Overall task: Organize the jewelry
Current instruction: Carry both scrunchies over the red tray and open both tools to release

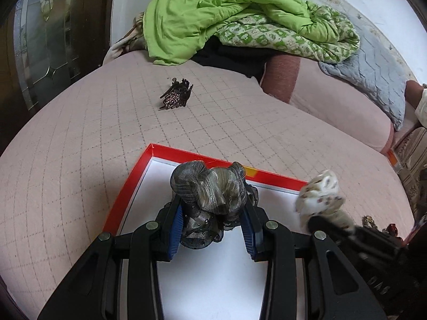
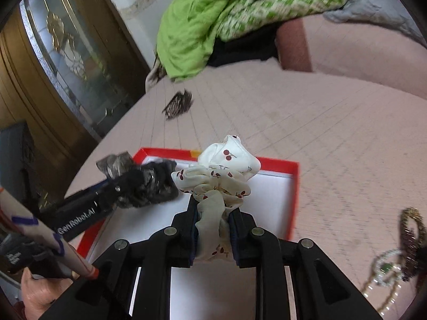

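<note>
Two scrunchies are up in the air over the same red-rimmed box [image 1: 125, 194], one per gripper. The left gripper [image 1: 213, 229] has its blue-padded fingers pinching a grey-bronze scrunchie [image 1: 210, 186], a shimmery, ribbed fabric bunched into fat folds with a darker sheer part hanging below (little shiny dots on it, can't tell if beads or print). It sits above the box's white floor near the far edge. The right gripper [image 2: 214, 232] is clamped on a cream scrunchie [image 2: 221, 173] printed with tiny red cherries, satin-looking and ruffled, hanging over the middle of the box [image 2: 292, 186].

Further up the pink quilted bedspread [image 1: 80, 160], well apart from the box, lies a dark hair claw clip [image 1: 176, 94] studded with small stones, toward the far edge below a lime green comforter [image 1: 213, 13]. Down by the near right corner of the bedspread in the right wrist view there's a gold-tone chain piece [image 2: 412, 229] and a pearl string with a green-stoned ring pendant [image 2: 387, 269], close together, slightly blurred.
</note>
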